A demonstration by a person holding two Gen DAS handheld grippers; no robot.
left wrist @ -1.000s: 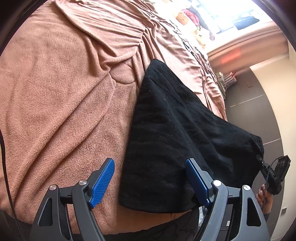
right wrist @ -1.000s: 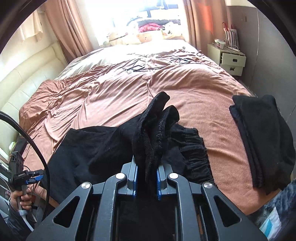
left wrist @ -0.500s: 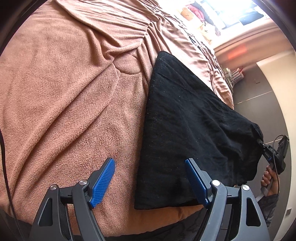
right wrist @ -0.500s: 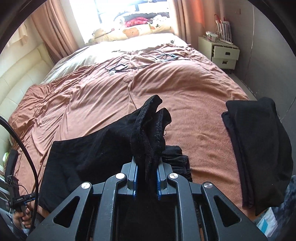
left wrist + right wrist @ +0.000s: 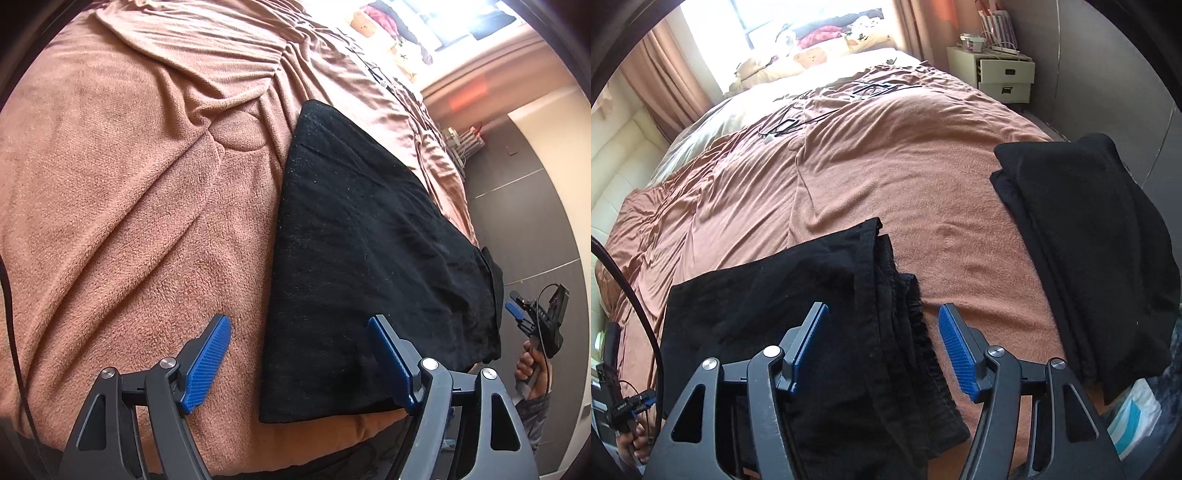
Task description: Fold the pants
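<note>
The folded black pants [image 5: 812,295] have just been released by the right tongs [image 5: 882,347], now half open; the left tongs [image 5: 299,362] are held wide and empty. The stacked edges below should be squared.

A big bed [image 5: 923,177] has a soft brown blanket [image 5: 129,192] on it. Thin black wires [image 5: 820,110] lie far up the bed. A teddy bear [image 5: 812,57] sits by the bright window [image 5: 738,22]. A small white drawer box [image 5: 1004,75] stands beside the bed.
</note>
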